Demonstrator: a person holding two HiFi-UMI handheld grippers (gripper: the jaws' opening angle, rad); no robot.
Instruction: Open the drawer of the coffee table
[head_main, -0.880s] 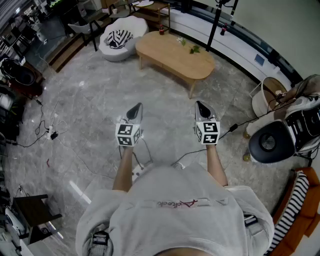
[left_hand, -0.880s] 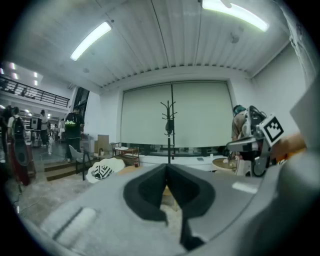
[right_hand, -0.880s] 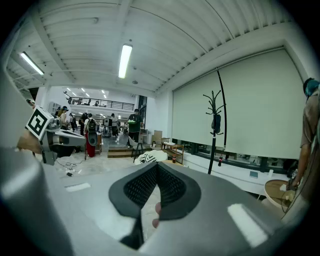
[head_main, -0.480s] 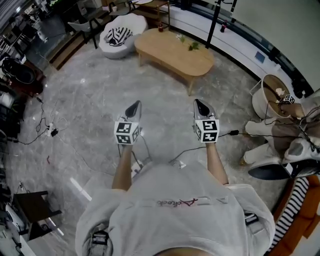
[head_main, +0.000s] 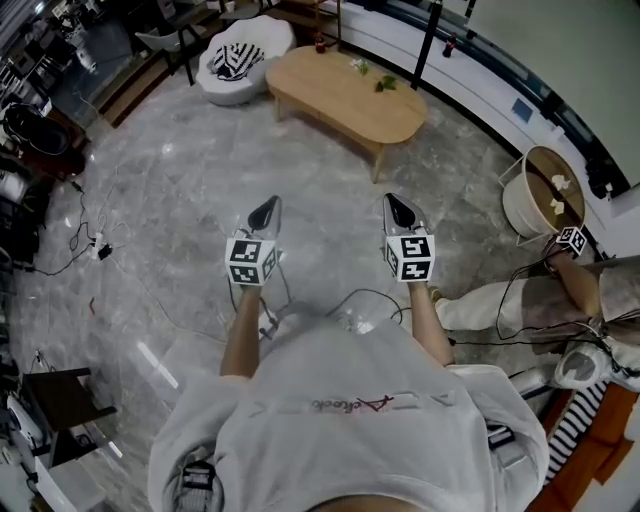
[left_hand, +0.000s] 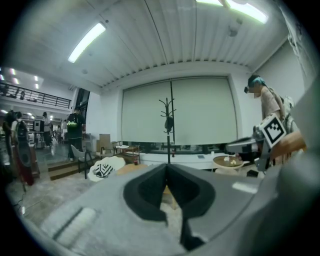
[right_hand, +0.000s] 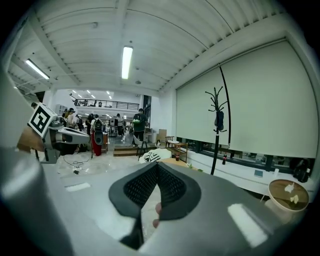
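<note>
The oval wooden coffee table (head_main: 345, 95) stands on the marble floor well ahead of me; no drawer shows from here. My left gripper (head_main: 268, 208) and right gripper (head_main: 397, 205) are held side by side in front of my chest, pointing toward the table and far short of it. Both are shut with nothing between their jaws. In the left gripper view the table (left_hand: 131, 168) peeks over the shut left gripper (left_hand: 167, 165). In the right gripper view the table (right_hand: 172, 161) lies just beyond the tips of the right gripper (right_hand: 157, 163).
A white seat with a striped cushion (head_main: 240, 58) stands left of the table. A coat stand (head_main: 428, 45) is behind it. A round side table (head_main: 545, 190) sits at the right, where another person (head_main: 560, 285) with a gripper moves. Cables (head_main: 95, 250) cross the floor at left.
I have walked forward, so the table sits a little nearer. The other person at the right has stepped in from the edge. Both grippers kept their pose.
</note>
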